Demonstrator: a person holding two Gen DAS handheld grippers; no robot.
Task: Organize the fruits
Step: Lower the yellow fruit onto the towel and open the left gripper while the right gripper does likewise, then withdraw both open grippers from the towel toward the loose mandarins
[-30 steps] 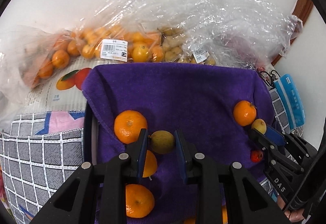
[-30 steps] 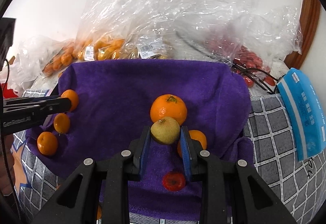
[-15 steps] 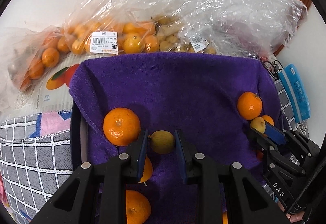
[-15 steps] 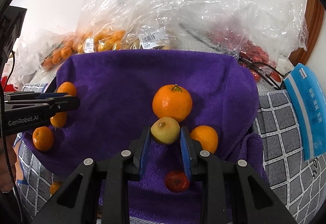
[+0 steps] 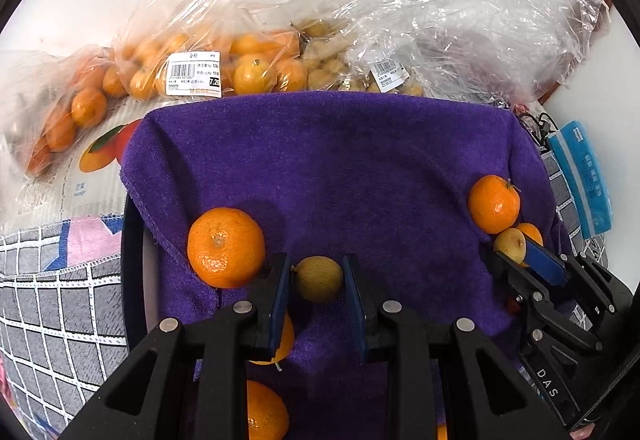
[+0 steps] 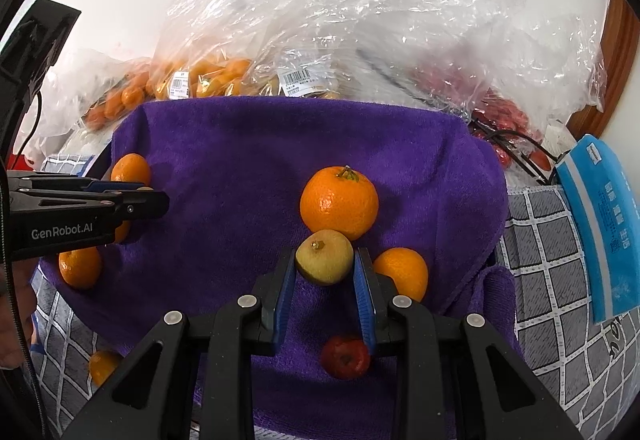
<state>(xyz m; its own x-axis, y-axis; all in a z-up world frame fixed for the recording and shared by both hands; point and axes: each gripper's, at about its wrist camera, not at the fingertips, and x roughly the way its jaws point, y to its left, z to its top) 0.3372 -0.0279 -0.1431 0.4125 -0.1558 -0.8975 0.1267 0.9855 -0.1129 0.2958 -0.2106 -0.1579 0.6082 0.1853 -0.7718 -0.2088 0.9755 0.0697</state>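
Left gripper (image 5: 316,286) clamped on small yellow fruit (image 5: 318,279), low over purple towel (image 5: 328,168); big orange (image 5: 226,247) at its 10 o'clock. Right gripper (image 6: 325,266) pinching second yellow fruit (image 6: 325,257); stemmed orange (image 6: 339,202) touching at 12 o'clock. Bagged fruit (image 5: 248,70) beyond towel.

a deep purple towel (image 6: 248,144) carries bright orange mandarins (image 6: 339,202), a dull yellow fruit (image 6: 325,257) and a red one (image 6: 345,357); the cloth (image 6: 560,304) below is grey with white checks.
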